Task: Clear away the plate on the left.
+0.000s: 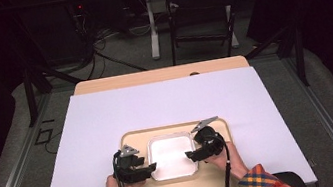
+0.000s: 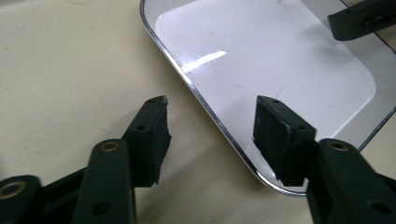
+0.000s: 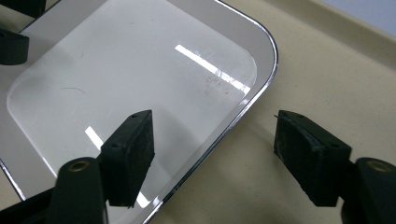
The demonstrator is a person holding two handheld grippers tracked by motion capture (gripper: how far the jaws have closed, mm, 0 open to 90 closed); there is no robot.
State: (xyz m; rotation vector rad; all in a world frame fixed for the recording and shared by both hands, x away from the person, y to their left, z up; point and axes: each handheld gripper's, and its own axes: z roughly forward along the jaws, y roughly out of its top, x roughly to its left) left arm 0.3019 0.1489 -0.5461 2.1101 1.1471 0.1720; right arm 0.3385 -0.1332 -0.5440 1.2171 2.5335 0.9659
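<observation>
The left gripper [image 2: 210, 116] straddles the left rim of the clear tray [image 2: 261, 60], jaws parted and not pressing it. The right gripper [image 3: 212, 135] straddles the opposite rim, equally loose. The tray lies flat on a beige board [image 1: 131, 140] on the counter [image 1: 107, 113].

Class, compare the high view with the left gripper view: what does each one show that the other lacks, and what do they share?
High view alone: the person's plaid sleeves, the white sheet covering the table, the whole beige tray, and a chair beyond the table.

Left gripper view alone: the left gripper up close, jaws open and straddling the rim of the white dish, pads clear of it.

Shared: the white dish on the beige tray, and the right gripper reaching over its far side.
</observation>
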